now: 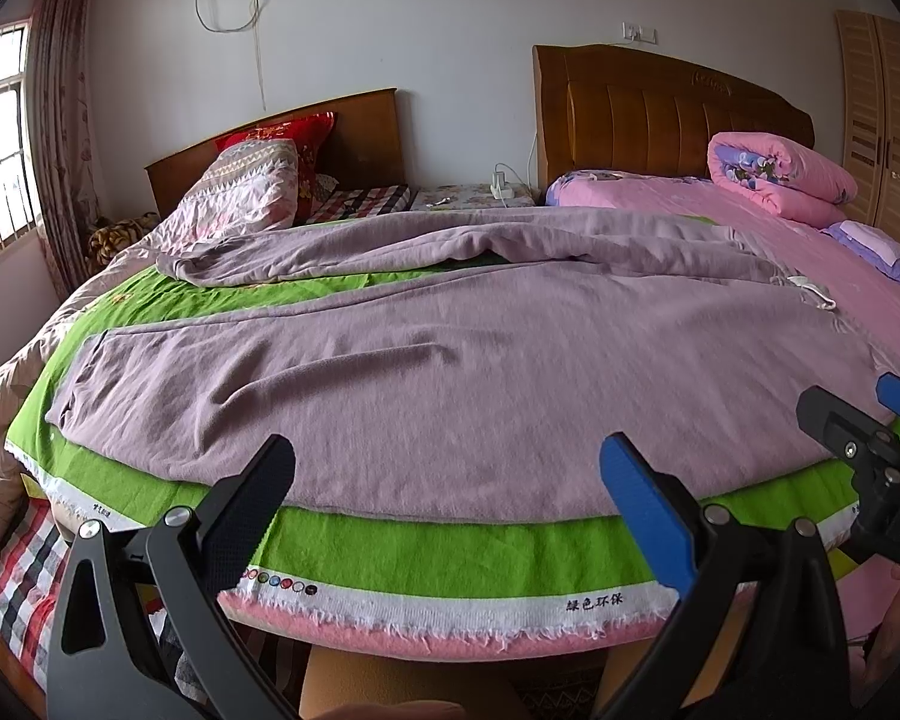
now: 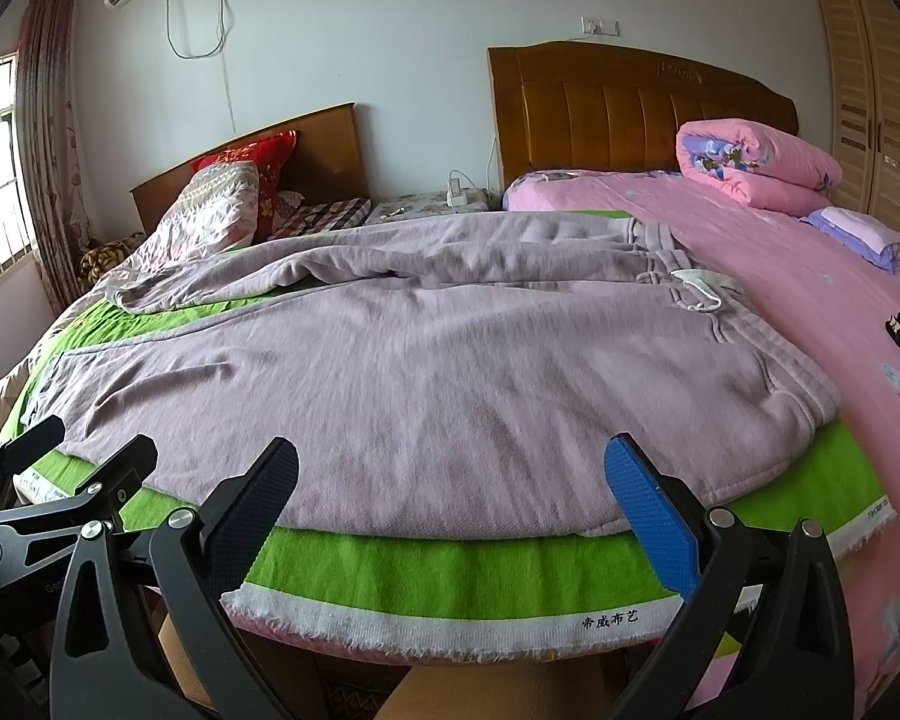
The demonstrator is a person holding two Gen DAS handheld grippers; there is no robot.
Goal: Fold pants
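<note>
Mauve-grey sweatpants (image 1: pixel 450 360) lie spread on a green cloth (image 1: pixel 450 558) over the bed, waistband with white drawstring (image 2: pixel 705 291) to the right, legs running left. The far leg is rumpled and partly folded over. In the right wrist view the pants (image 2: pixel 450 372) fill the middle. My left gripper (image 1: pixel 450 468) is open and empty, just in front of the near pants edge. My right gripper (image 2: pixel 450 468) is open and empty, also at the near edge. The right gripper shows at the right of the left wrist view (image 1: pixel 870 420); the left gripper shows at the left of the right wrist view (image 2: pixel 78 456).
The green cloth (image 2: pixel 450 576) has a white fringed hem at the bed's front edge. A pink sheet (image 2: pixel 810 276) and a rolled pink quilt (image 2: pixel 756 168) lie at the right. A second bed with pillows (image 1: pixel 252 192) stands at the back left. A wardrobe (image 1: pixel 882 120) is far right.
</note>
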